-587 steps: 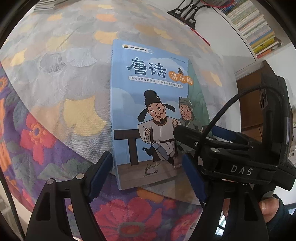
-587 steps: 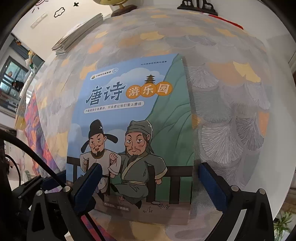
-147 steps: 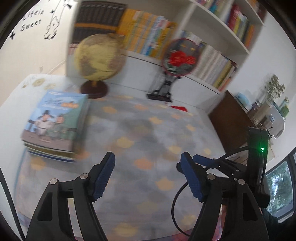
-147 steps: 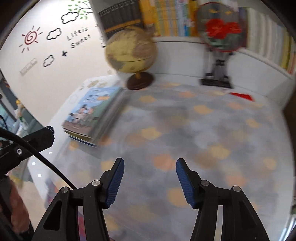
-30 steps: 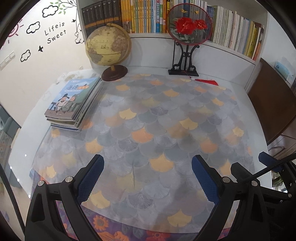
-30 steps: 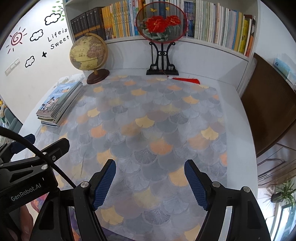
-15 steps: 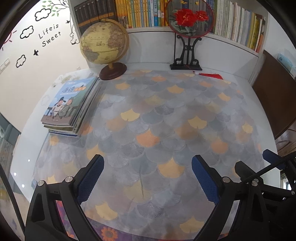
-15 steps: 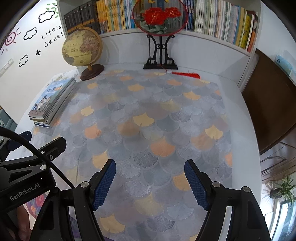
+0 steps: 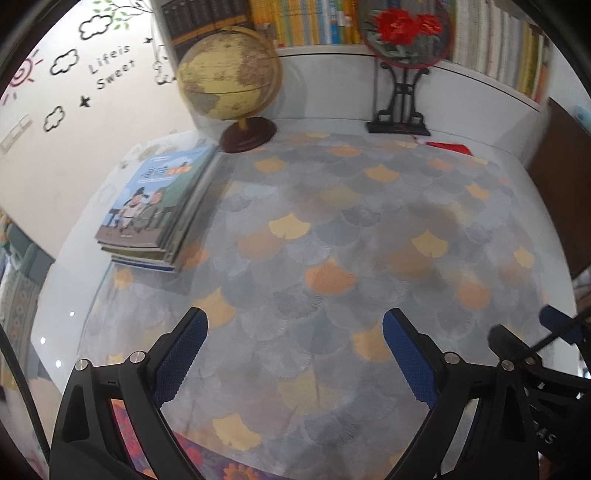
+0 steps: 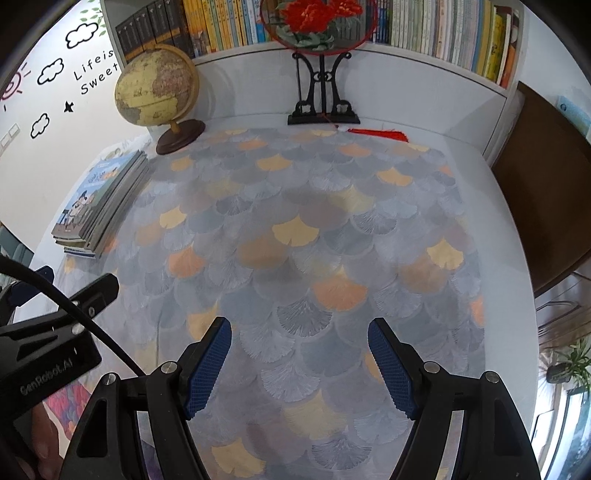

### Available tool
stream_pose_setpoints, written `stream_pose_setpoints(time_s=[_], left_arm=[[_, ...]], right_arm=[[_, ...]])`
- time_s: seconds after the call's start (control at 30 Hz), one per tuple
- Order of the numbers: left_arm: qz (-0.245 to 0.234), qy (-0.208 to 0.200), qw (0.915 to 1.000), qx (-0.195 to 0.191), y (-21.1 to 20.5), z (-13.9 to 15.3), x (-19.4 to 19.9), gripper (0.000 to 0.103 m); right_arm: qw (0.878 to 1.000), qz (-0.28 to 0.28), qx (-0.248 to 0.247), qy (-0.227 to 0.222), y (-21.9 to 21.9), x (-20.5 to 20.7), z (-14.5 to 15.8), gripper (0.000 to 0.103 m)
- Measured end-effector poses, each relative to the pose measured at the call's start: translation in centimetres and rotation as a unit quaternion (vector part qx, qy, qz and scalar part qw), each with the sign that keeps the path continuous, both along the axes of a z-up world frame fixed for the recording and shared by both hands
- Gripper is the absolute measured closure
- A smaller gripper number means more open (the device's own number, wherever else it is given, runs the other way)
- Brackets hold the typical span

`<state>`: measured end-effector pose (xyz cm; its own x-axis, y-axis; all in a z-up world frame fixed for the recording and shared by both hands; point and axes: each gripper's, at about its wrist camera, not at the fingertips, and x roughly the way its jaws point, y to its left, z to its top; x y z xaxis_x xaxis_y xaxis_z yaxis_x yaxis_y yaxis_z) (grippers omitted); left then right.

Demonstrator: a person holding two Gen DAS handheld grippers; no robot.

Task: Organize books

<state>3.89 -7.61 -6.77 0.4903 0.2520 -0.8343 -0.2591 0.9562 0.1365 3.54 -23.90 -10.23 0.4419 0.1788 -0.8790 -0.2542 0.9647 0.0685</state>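
stack of books (image 9: 155,210) lying flat, long axis toward globe (image 9: 229,77)

1. A tablecloth (image 10: 303,236) with a fan-leaf pattern in grey, yellow and orange is spread over the white table (image 10: 506,236).
2. A globe (image 10: 155,88) on a dark round base is seen at the far left corner.
3. A round red-flower screen (image 10: 317,26) is held upright on a black stand.
4. A red tassel (image 10: 380,133) is laid just beside the stand.
5. Wall stickers (image 9: 110,72) reading "Life is Sweet" are seen at the left.
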Motion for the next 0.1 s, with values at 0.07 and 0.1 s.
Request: stream_pose_setpoints(time_s=[0.07,0.1], left_arm=[[0.002,-0.008,0.9997,0.024,0.21,-0.23,-0.12,0.005],[-0.001,-0.004,0.9998,0.021,0.41,-0.40,-0.08,0.005]], right_arm=[[1.000,-0.001,0.002,0.006,0.11,0.14,-0.40,0.028],[1.000,-0.001,0.000,0.006,0.19,0.12,-0.51,0.028]])
